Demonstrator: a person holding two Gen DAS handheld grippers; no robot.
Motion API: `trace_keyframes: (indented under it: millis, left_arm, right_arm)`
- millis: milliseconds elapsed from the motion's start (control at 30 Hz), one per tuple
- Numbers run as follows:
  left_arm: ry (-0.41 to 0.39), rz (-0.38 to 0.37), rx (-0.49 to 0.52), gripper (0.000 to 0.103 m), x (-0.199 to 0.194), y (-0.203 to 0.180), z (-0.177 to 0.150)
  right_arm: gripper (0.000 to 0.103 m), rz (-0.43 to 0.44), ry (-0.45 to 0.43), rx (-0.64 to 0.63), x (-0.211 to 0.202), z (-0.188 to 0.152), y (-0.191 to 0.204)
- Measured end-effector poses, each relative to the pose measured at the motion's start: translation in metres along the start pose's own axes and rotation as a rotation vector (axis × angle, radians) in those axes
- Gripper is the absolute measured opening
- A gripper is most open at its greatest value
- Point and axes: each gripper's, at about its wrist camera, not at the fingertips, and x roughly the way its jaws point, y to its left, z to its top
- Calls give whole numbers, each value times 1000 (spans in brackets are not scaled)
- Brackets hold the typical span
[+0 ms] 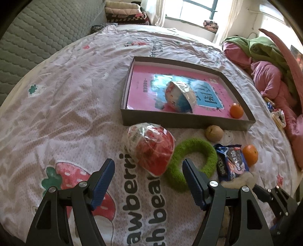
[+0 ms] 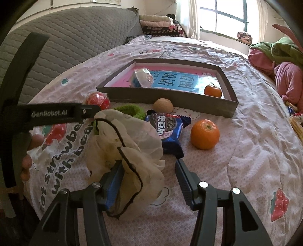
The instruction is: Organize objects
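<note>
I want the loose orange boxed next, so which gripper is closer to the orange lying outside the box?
Right, probably. The right gripper is open with the orange just ahead of its fingers; the left gripper is open over by the red-wrapped bowl, with the green ring between.

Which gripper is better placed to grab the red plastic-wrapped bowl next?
Left. The open left gripper points at the red plastic-wrapped bowl, just ahead of its fingertips. The right gripper has the white fabric pouch against one finger.

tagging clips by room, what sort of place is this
Most likely a bedroom: the work surface is a bed with a printed sheet and quilted headboard, with folded blankets stacked by the window.
</note>
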Motion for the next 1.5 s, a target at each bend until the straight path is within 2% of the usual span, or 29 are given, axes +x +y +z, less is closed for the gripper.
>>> trace_keyframes:
  millis: [133,233,567,833,967,1167,1233,1500]
  left_arm:
    - [2,7,-2,75,6,2,5]
    - [7,10,-7,75,11,4,7]
    - [2,23,-13,75,20,3,15]
    - [22,24,-39,75,32,4,20]
    - [35,7,-57,68,37,6,20]
    - [28,12,-46,64,38,3,20]
    - [22,17,-49,59,37,4,19]
    - [-5,-9,-43,59,24,5,20]
  right_arm:
    - [43,8,4,-2,2,-2,0]
    - [40,19,5,-5,3,-3,0]
    - [38,42,10,5,4,-6,0]
    - [28,64,11,12,7,-6,0]
    - [26,73,8,11,7,-6,0]
    - [22,93,5,19,6,-7,-2]
    - [22,96,3,17,5,-7,-1]
    - [21,105,-21,12,-2,-4,1]
